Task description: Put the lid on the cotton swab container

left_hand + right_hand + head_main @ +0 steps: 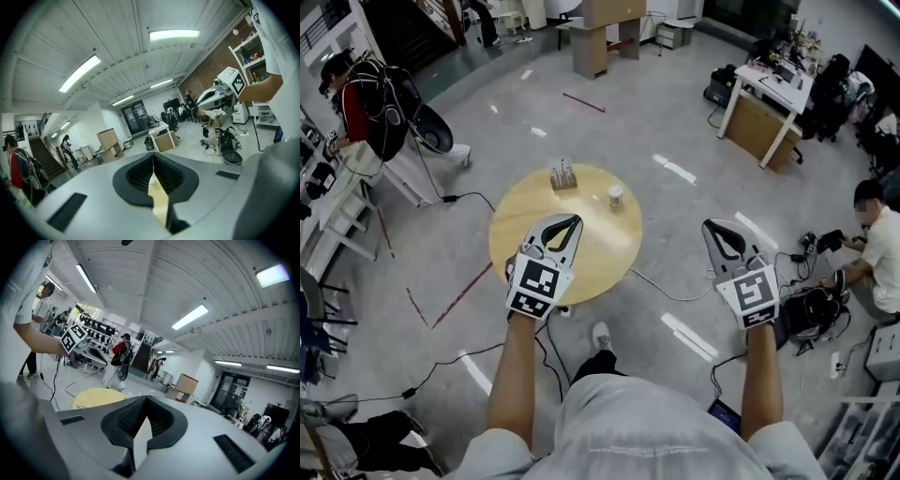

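Observation:
A small round wooden table (595, 253) stands in front of me. Near its far edge sits the clear cotton swab container (563, 175), upright with swabs showing. To its right, apart from it, lies a small white round lid (615, 195). My left gripper (571, 221) hovers over the near-left part of the table, shut and empty. My right gripper (713, 225) hangs over the floor to the right of the table, also shut and empty. The left gripper view tilts up at the ceiling past its closed jaws (153, 157). The right gripper view shows closed jaws (145, 401) and the table edge (96, 397).
A person with a backpack (366, 103) stands by shelving at the far left. Another person (881, 253) crouches at the right among bags. A white desk (769, 98) stands at the back right and cardboard boxes (602, 28) at the back. Cables (670, 291) trail over the floor.

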